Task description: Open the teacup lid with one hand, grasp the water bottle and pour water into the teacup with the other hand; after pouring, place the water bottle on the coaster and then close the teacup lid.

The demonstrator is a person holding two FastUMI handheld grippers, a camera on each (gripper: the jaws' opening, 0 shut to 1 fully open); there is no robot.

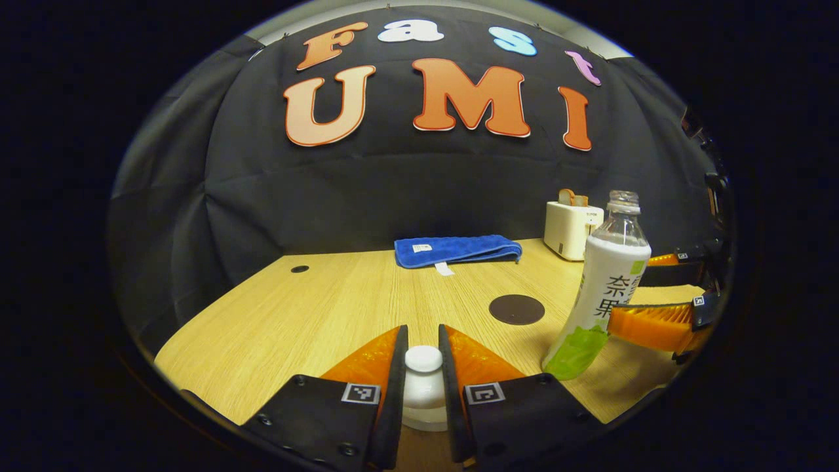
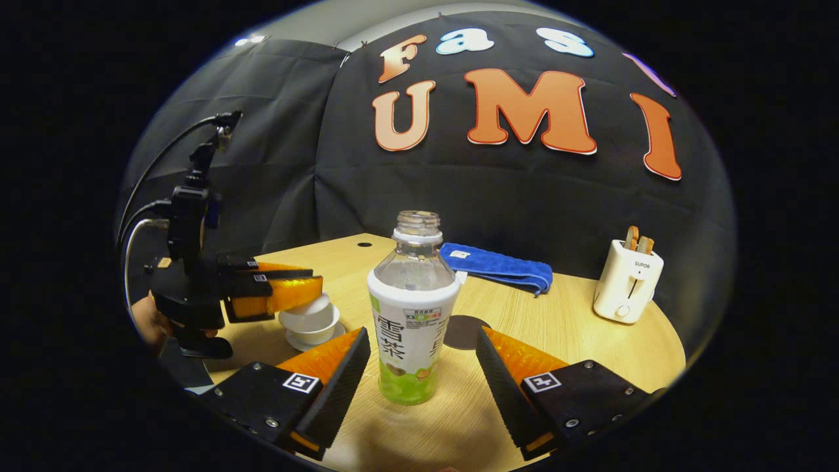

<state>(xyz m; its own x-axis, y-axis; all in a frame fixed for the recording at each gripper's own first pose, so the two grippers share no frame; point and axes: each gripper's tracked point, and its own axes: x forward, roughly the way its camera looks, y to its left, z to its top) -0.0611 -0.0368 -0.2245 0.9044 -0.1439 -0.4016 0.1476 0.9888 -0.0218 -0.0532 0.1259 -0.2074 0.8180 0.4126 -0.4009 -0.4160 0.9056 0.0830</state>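
fingers of the right gripper (image 2: 419, 367) stand spread wide, flanking the water bottle (image 2: 413, 314) without touching it; fingers of the left gripper (image 1: 423, 367) pinch the knob of the teacup lid (image 1: 423, 359), both pressing its sides

largest first: the table (image 1: 314, 308) is pale wood. in the right gripper view the bottle stands upright at 6 o'clock, uncapped, nearly empty up top with a label sleeve round its body. it looks light, thin-walled and likely to give under a hard squeeze, the sleeve maybe slick, so taking it at mid-body on the label, below the shoulder, seems safest; an open mouth means any tilt could spill

a white toaster (image 2: 628, 282) sits at 3 o'clock, a blue towel (image 2: 498, 264) at 1 o'clock, both well apart from the work. the dark round coaster (image 2: 462, 331) lies just behind the bottle

the teacup (image 2: 309, 321), on its saucer at 9 o'clock, is white, probably porcelain: stiff, brittle, smooth. i cannot tell whether the lid is off the rim yet. the knob is small and glossy, so the hold should sit square on it
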